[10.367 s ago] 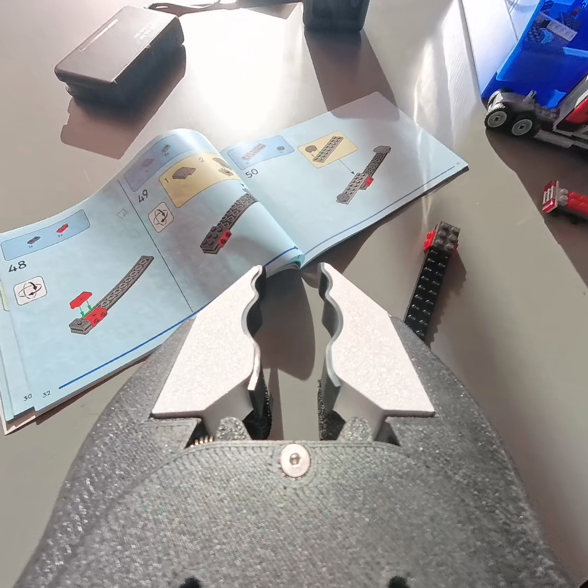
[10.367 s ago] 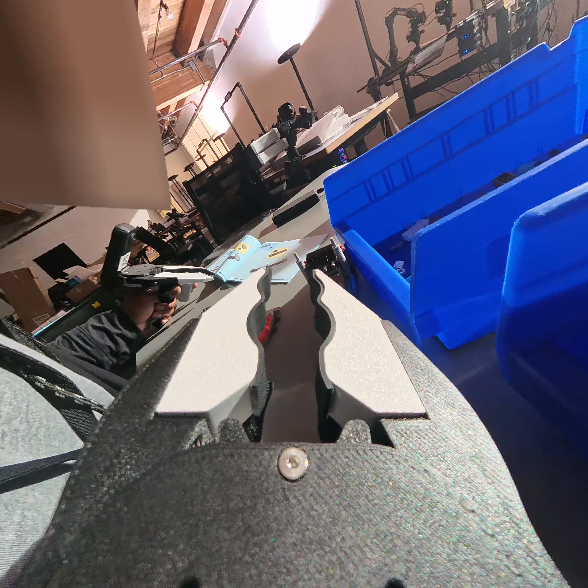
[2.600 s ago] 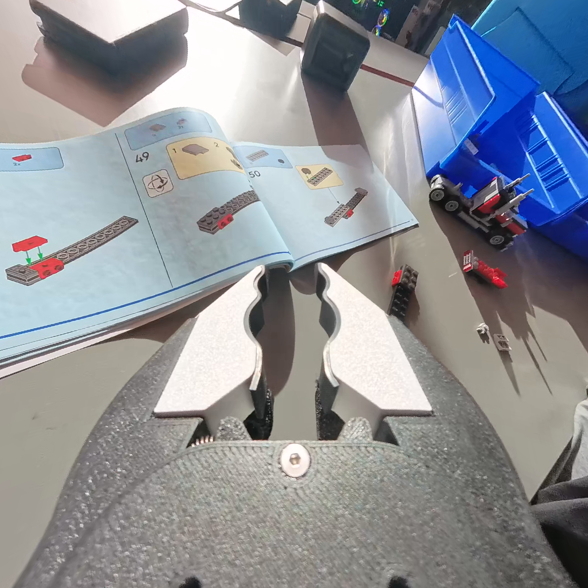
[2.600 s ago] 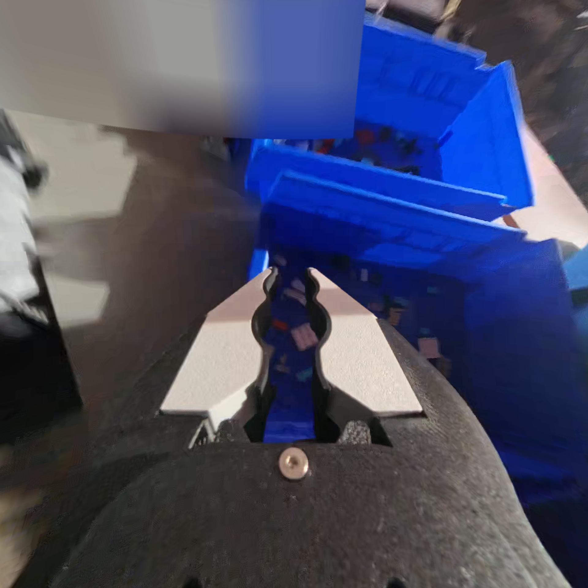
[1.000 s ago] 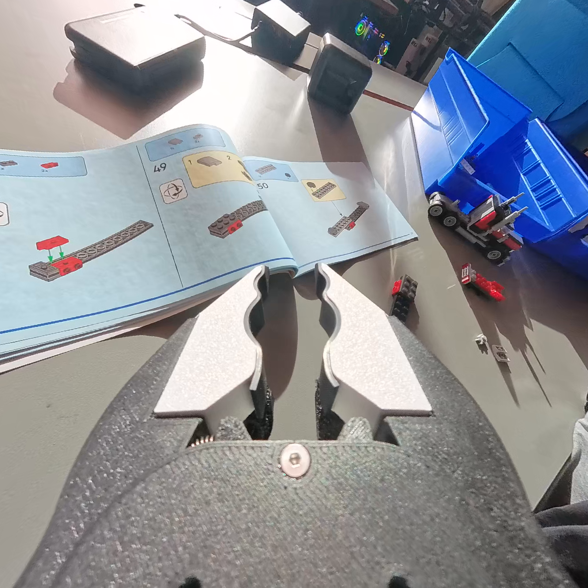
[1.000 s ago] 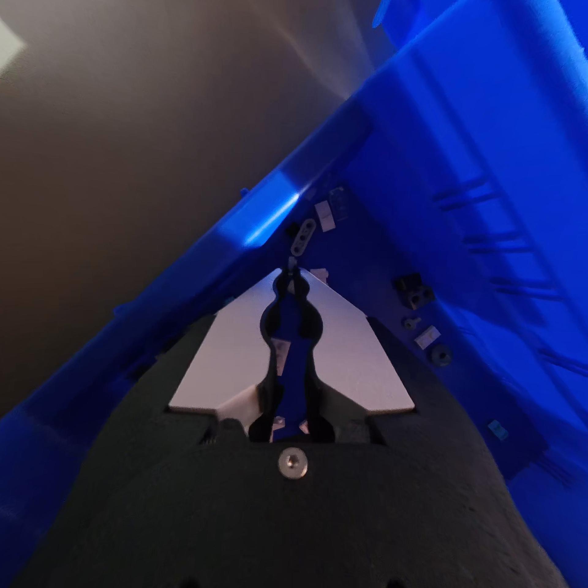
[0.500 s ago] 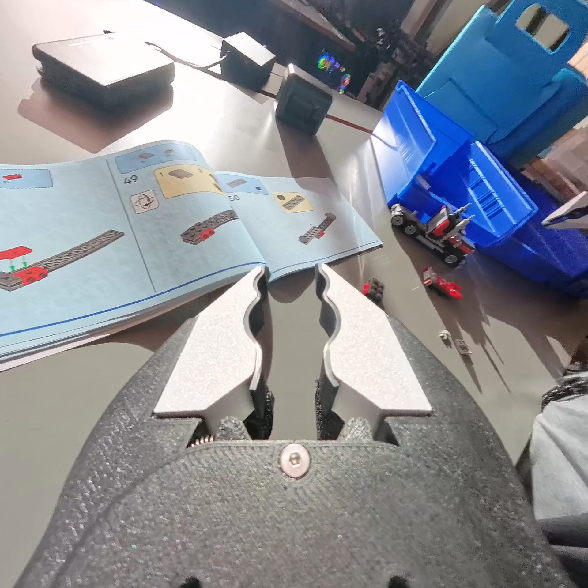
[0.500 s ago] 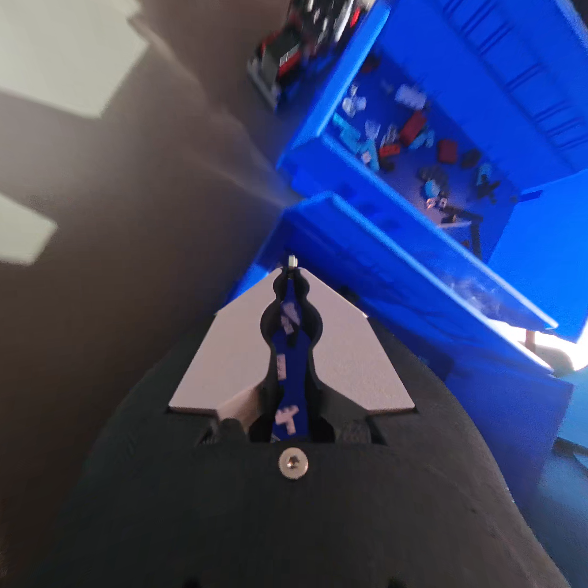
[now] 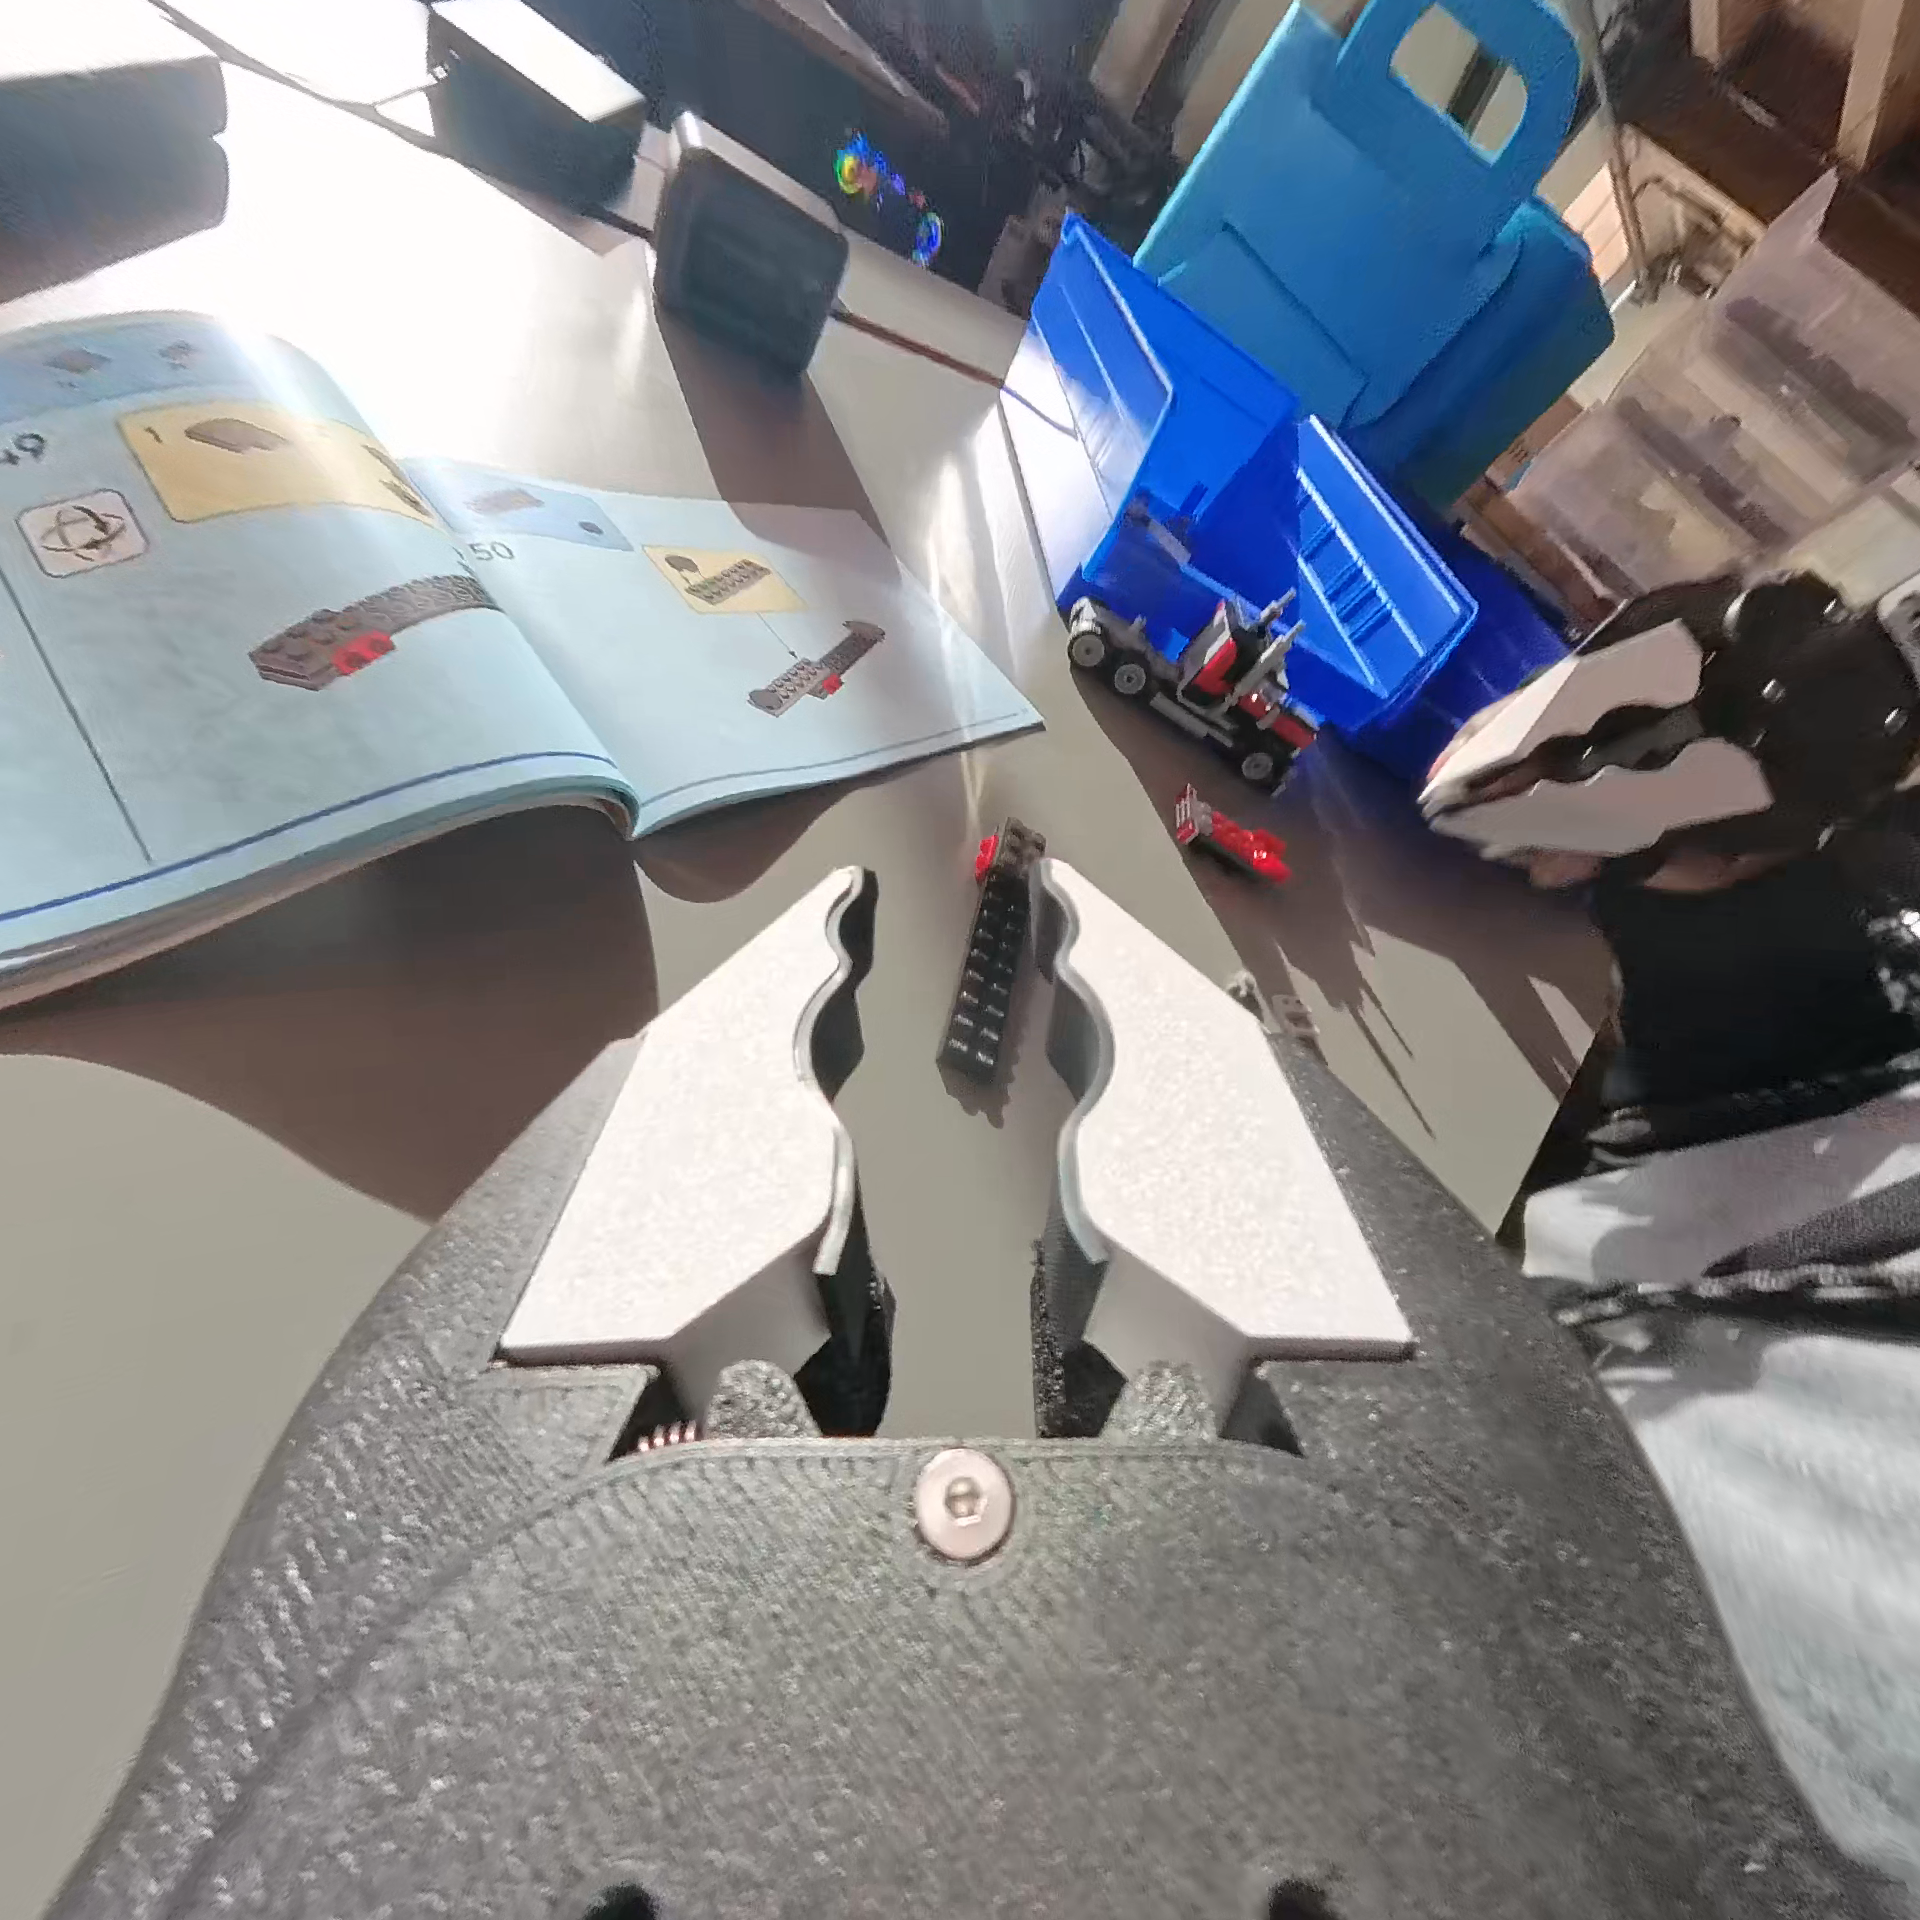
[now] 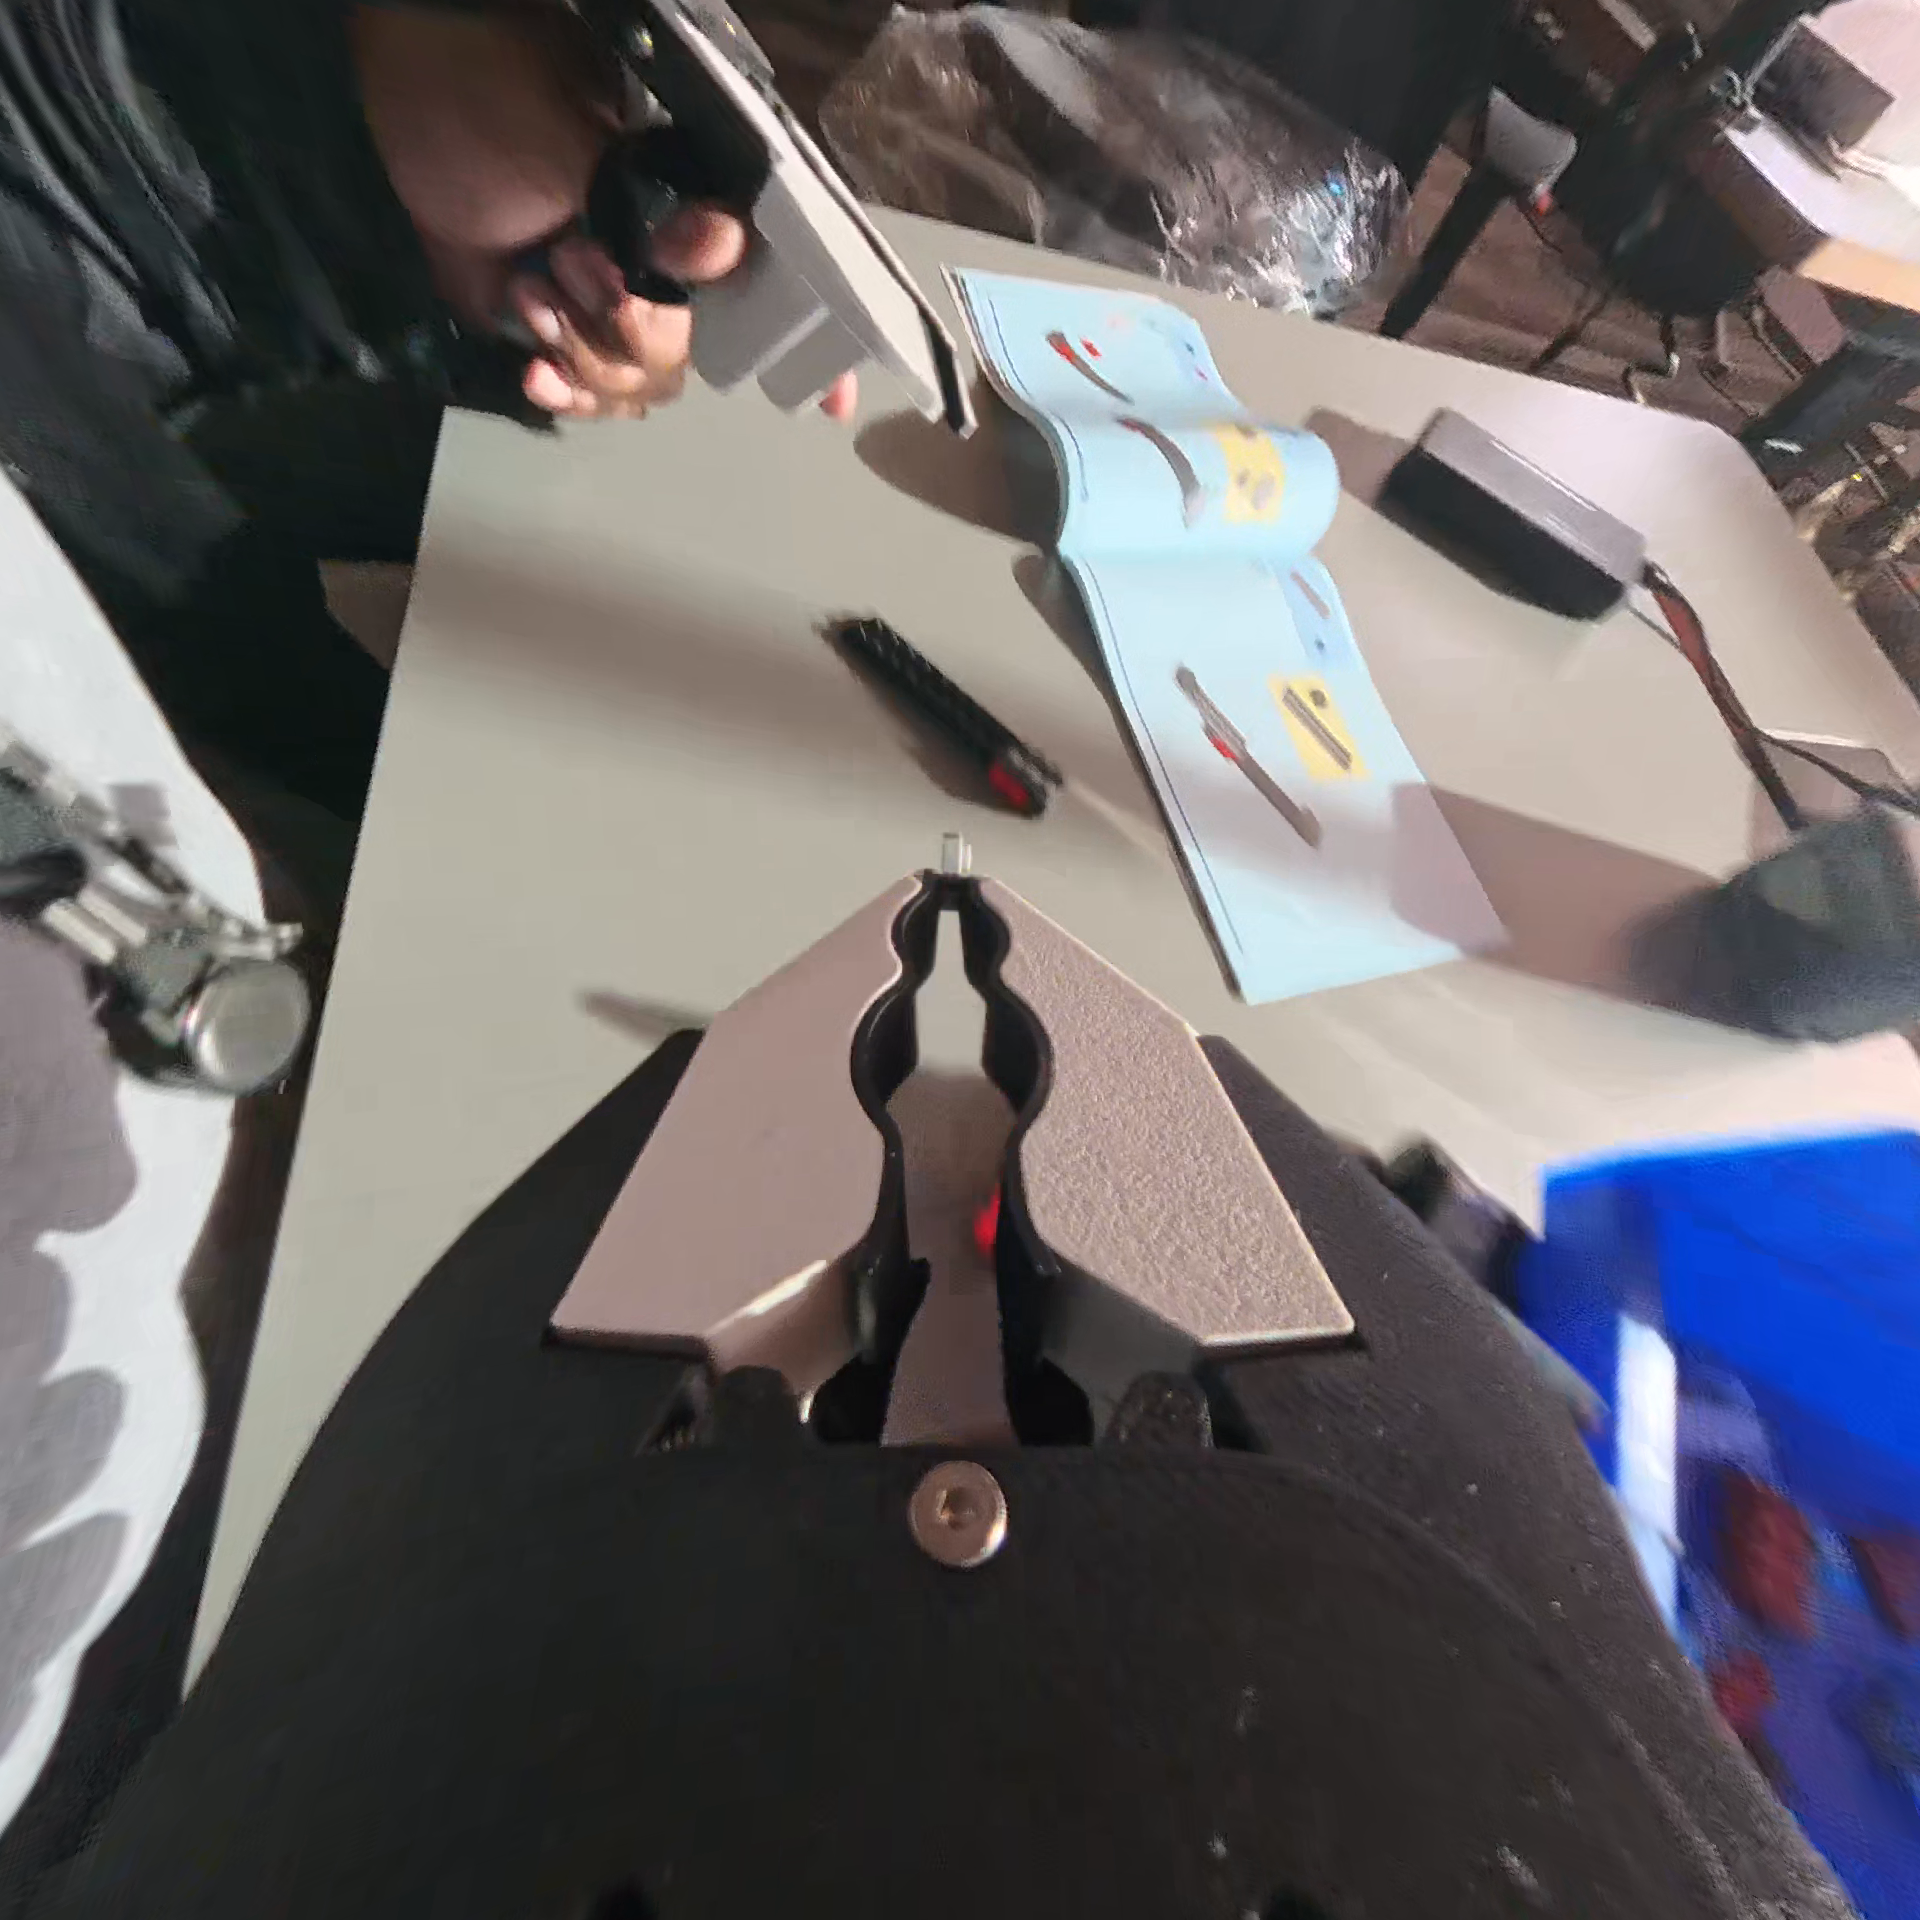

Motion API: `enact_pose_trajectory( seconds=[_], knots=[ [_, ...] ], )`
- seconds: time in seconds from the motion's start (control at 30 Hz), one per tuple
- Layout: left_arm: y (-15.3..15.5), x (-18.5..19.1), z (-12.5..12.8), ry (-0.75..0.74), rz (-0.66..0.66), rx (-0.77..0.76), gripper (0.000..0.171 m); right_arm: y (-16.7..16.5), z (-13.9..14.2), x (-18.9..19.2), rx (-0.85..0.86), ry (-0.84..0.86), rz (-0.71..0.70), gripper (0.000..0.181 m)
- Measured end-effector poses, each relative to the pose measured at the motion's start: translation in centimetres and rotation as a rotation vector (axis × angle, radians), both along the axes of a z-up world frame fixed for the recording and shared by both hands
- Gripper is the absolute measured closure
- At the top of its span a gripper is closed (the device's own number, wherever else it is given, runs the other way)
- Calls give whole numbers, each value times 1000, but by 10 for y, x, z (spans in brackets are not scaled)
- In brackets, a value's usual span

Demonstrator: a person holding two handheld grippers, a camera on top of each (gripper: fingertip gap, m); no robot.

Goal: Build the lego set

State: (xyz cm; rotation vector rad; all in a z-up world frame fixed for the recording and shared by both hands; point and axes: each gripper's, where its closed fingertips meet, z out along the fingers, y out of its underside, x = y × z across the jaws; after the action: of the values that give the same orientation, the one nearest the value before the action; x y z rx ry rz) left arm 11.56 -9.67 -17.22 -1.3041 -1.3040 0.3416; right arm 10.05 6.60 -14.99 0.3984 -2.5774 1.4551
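A long black plate with a dark block and red brick at one end (image 9: 992, 961) lies on the grey table, seen between my left gripper's (image 9: 951, 883) open fingers; it also shows in the right wrist view (image 10: 940, 717). My right gripper (image 10: 951, 878) is shut on a tiny light-grey piece (image 10: 952, 854) above the table, also visible at the right of the left wrist view (image 9: 1455, 795). The open instruction booklet (image 9: 436, 613) lies to the left. A built truck (image 9: 1195, 675) and a small red assembly (image 9: 1231, 836) sit by the blue bin (image 9: 1247, 520).
A black cube (image 9: 748, 260) and a flat black box (image 10: 1507, 525) with a cable stand beyond the booklet. Two tiny grey pieces (image 9: 1283, 1008) lie right of my left fingers. Blue bins with loose parts (image 10: 1766, 1455) are at the right. A person's dark clothing (image 9: 1745, 1039) borders the table edge. My right fingertips sit around 20 cm from my left ones.
My right gripper has left the blue bin shut on the tiny grey piece and now points over the table. My left gripper has swung right so the black plate sits between its fingers.
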Motion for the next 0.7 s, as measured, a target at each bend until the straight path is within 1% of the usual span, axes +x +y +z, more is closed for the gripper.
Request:
enact_pose_trajectory(
  seconds=[0.1,0.23,0.37,0.5,0.7],
  knots=[
    [-5,-1,7,39,13,24,141,-41,-21,16,26,20,36,176],
    [-1,2,10,64,-11,22,141,-68,-48,22,114,60,56,176],
    [6,4,8,47,-64,23,141,-79,-61,24,181,79,65,176],
    [6,6,14,87,-68,28,141,-83,-72,17,239,161,41,176],
    [6,11,21,135,-75,49,141,-89,-82,14,269,293,36,176]
  ],
)
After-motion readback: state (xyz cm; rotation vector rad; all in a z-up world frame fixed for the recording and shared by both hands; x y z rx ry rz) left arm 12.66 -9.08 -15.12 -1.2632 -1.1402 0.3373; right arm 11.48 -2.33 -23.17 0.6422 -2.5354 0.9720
